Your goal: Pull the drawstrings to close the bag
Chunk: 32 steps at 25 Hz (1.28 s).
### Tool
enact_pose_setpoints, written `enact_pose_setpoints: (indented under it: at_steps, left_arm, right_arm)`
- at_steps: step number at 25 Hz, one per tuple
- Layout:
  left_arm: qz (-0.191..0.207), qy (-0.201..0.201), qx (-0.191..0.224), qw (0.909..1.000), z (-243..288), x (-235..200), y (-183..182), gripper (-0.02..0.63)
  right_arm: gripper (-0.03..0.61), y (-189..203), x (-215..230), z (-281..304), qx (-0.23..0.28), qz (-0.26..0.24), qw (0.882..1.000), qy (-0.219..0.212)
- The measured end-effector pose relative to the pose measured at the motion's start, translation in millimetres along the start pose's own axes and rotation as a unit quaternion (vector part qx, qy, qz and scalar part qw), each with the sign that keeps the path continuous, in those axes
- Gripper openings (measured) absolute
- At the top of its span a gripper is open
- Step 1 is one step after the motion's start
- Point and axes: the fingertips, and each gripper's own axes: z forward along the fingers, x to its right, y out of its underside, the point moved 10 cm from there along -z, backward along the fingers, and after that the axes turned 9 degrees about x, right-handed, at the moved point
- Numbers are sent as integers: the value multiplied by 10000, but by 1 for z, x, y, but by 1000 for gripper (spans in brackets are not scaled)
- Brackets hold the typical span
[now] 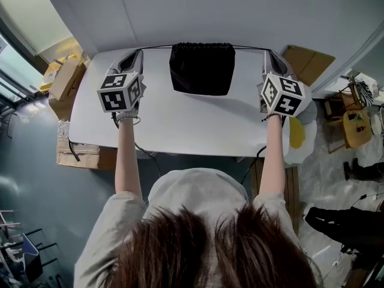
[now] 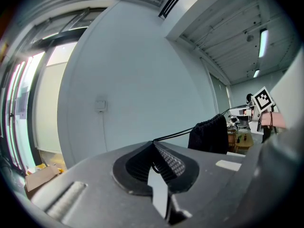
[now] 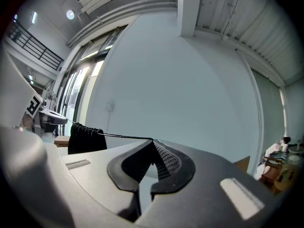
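Note:
A black drawstring bag (image 1: 202, 68) lies at the far middle of the white table (image 1: 174, 122), its top edge gathered. Thin black drawstrings run taut from the bag's top to both sides. My left gripper (image 1: 135, 55) is shut on the left drawstring (image 1: 157, 47), far out to the bag's left. On the other side my right gripper (image 1: 271, 57) is shut on the right drawstring (image 1: 249, 47). In the left gripper view the string (image 2: 178, 134) leaves the closed jaws toward the bag (image 2: 209, 134). The right gripper view shows the cord (image 3: 124, 136) stretched to the bag (image 3: 85, 137).
Cardboard boxes (image 1: 66, 80) stand on the floor left of the table, and another flat box (image 1: 308, 63) lies at the back right. A yellow object (image 1: 296, 132) sits by the table's right edge. Chairs and clutter (image 1: 354, 122) fill the floor at the right.

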Motion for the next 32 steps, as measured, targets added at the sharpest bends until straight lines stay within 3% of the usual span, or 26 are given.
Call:
enact_pose_setpoints:
  at_steps: [32]
  left_arm:
    - [-37, -120, -12, 9999, -1, -6, 2, 0]
  right_arm:
    - [12, 2, 8, -1, 2, 283, 9990, 343]
